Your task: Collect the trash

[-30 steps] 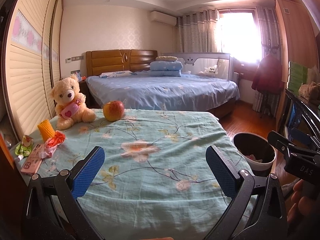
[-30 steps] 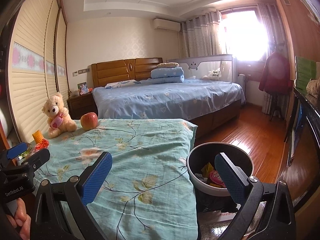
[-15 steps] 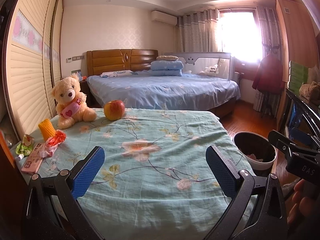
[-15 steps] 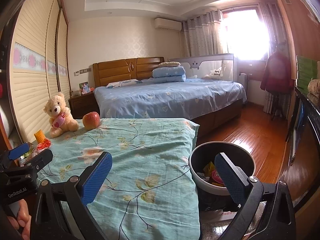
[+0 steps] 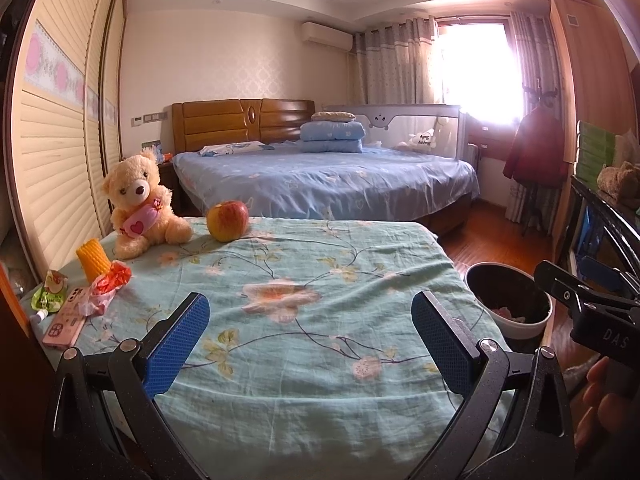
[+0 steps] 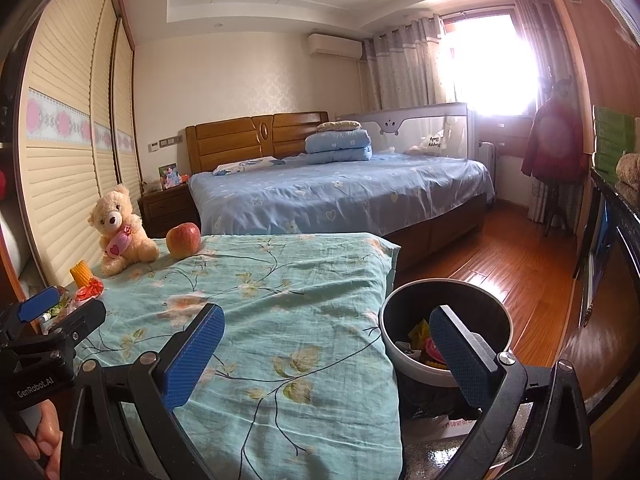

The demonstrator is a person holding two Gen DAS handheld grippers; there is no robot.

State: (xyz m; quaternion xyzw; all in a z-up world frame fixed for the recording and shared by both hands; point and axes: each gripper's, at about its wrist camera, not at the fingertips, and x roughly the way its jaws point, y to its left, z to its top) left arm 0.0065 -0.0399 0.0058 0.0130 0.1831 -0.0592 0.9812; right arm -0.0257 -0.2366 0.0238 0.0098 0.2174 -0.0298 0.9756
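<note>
Left wrist view, nearest field: my left gripper [image 5: 310, 338] hangs over the cloth [image 5: 320, 320] with its blue pads wide apart and nothing between them. Right wrist view: my right gripper [image 6: 324, 354] is likewise spread and empty, one pad over the cloth edge, the other in front of the bin [image 6: 446, 320].

Left of the left gripper, at the cloth's left edge, lies the trash. A crumpled red-and-clear wrapper [image 5: 106, 290] rests just beside a pink phone [image 5: 64, 322], which is not trash as I judge it. A green pouch [image 5: 48, 300] with a small white spout lies at the very edge. A yellow ribbed piece [image 5: 93, 261] stands behind the wrapper; I cannot tell what it is.

I judge the wrapper light, soft and crackly: it should crush under the pads, so I would pinch its bunched middle, clear of the phone. The pouch looks limp and slick; its flat body is the likelier hold.

Farther back sit a bear [image 5: 140, 204] and an apple [image 5: 227, 221], well apart from the trash. The bin stands on the floor at the cloth's right side and already holds scraps.

The cloth is thin, wrinkled, floral; pads pressed low may snag it. Beyond: a blue bed [image 5: 328, 180], wood floor [image 6: 500, 256], a bright window [image 5: 476, 72].
</note>
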